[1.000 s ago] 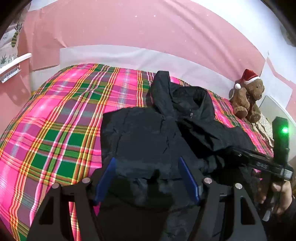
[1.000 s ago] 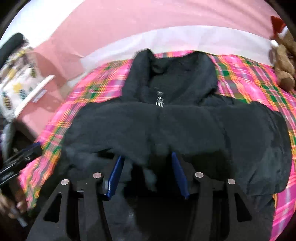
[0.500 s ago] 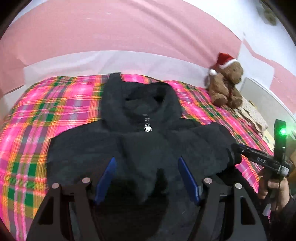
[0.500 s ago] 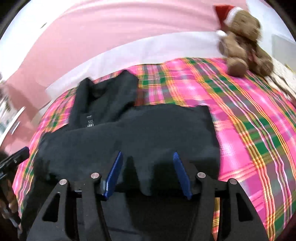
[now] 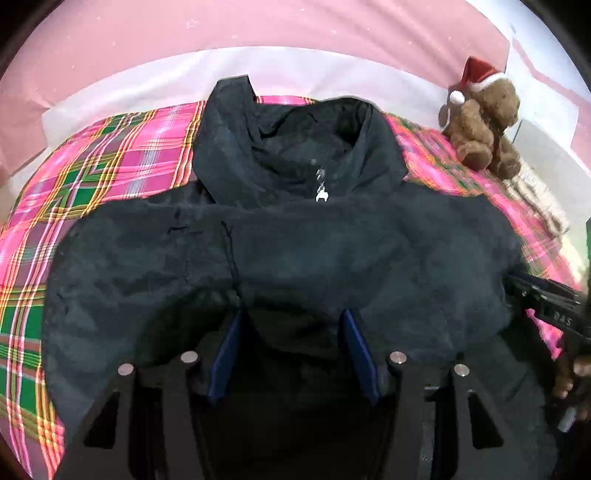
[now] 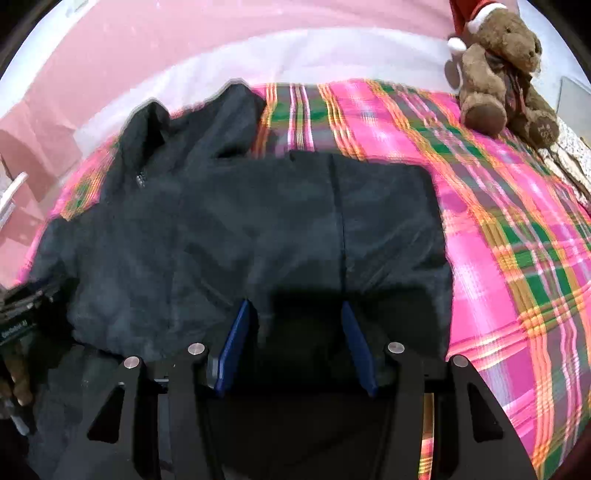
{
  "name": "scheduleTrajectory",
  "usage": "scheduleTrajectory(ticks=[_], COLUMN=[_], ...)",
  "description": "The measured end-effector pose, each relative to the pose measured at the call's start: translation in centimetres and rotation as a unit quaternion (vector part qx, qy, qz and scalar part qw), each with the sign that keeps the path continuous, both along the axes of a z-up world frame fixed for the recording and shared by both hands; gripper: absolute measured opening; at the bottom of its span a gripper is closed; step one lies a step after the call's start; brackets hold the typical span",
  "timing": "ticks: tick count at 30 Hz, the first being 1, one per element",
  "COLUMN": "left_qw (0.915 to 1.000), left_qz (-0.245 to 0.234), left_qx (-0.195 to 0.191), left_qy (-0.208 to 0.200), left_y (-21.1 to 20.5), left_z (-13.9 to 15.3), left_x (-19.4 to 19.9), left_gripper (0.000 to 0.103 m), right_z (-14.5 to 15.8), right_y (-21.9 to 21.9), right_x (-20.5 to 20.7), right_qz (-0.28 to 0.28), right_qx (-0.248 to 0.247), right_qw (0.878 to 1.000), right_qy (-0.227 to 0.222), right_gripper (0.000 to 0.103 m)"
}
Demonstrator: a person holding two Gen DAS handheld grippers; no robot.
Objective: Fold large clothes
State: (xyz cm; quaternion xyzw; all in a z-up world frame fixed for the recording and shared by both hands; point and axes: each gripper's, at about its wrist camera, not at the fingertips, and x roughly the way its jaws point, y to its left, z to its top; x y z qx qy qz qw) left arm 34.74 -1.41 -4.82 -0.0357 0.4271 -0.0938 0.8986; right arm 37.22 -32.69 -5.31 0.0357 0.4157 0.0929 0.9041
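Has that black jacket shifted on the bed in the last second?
Yes. Against the plaid bedspread, the black jacket now lies spread wider toward the teddy bear; a second ago it was bunched in a heap.

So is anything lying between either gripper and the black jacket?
Nothing visible: the black jacket lies right under the left gripper and the right gripper. The teddy bear sits at the far corner, clear.

We are in a home bedroom: a bed [image 6: 498,240] under a pink-and-green plaid cover, a teddy bear [image 6: 502,74] in a Santa hat seated at the bed's far right corner, and pink walls [image 5: 295,26] rising just behind the bed.
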Motion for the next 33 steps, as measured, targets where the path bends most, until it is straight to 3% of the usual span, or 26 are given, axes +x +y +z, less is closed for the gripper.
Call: scheduleTrajectory(ticks=[2,4,6,10,12,16,20,23,27,31,33], left_qw=[0.9995,0.9982,0.9975,0.9986,0.999,0.9986,0.9987,0.9994,0.9983,0.9969,0.9975], left_qz=[-0.005,-0.005,0.002,0.024,0.025,0.023,0.026,0.032,0.017,0.027,0.046], left_qx=[-0.016,0.0,0.022,0.044,0.036,0.041,0.04,0.007,0.007,0.038,0.043], left_qy=[-0.026,-0.06,-0.068,-0.014,-0.014,-0.025,-0.016,-0.009,-0.055,-0.064,-0.032], left_y=[0.3,0.1,-0.2,0.6,0.9,0.5,0.6,1.7,3.4,5.2,6.0], left_z=[2.0,3.7,3.8,-0.2,-1.7,-2.9,-2.2,0.1,3.0,2.1,0.3], left_x=[-0.4,0.1,1.5,5.2,5.6,5.7,5.7,4.6,0.9,-1.1,-0.3], left_gripper=[0.058,0.058,0.058,0.059,0.06,0.061,0.061,0.06,0.06,0.06,0.06], right_z=[1.6,3.2,3.5,1.0,-0.9,-2.9,-1.8,1.0,4.1,2.9,0.8], right_y=[-0.5,-0.6,-0.4,0.2,0.6,1.7,1.7,0.9,-0.3,-0.5,-0.4], right_x=[0.1,1.4,3.2,7.2,8.1,8.4,8.1,6.3,2.1,0.3,0.8], right_qz=[-0.004,-0.014,-0.019,-0.024,-0.016,-0.009,-0.014,-0.018,-0.007,0.002,-0.004], right_qx=[0.005,-0.003,0.0,-0.016,-0.037,-0.082,-0.09,-0.076,-0.037,-0.034,-0.044], right_qw=[1.0,0.999,0.999,0.999,0.998,0.996,0.995,0.997,0.998,0.999,0.999], right_qy=[-0.025,-0.039,-0.034,0.016,0.039,0.032,0.03,0.003,-0.043,-0.035,-0.003], right_gripper=[0.052,0.052,0.052,0.052,0.052,0.052,0.052,0.052,0.052,0.052,0.052])
